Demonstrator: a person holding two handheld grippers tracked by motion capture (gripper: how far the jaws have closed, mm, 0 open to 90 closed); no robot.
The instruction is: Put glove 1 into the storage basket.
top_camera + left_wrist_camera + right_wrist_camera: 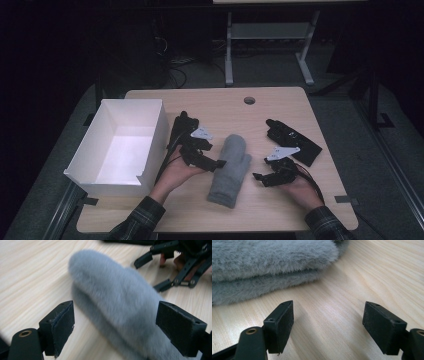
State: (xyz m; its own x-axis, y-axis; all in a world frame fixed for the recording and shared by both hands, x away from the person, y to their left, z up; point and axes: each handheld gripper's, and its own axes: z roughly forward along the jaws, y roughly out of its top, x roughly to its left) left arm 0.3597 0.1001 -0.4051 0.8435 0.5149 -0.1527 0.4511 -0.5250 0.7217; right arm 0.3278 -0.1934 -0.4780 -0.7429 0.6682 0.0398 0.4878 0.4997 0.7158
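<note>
A grey fuzzy mitten (230,167) lies lengthwise in the middle of the wooden table (280,107), thumb to the right. In the right gripper view the mitten (267,267) shows as two stacked layers. My left gripper (216,162) is at the mitten's left edge. In the left gripper view that gripper (117,327) is open, its jaws on either side of the mitten (117,297). Just right of the mitten, my right gripper (257,177) hovers low. It is open (328,325) over bare wood, with the fur a short way ahead.
An open white box (120,145) stands at the table's left edge. A black glove (182,125) lies beside it under my left hand, and another black glove (292,137) lies at the right. A round hole (249,100) is near the far edge.
</note>
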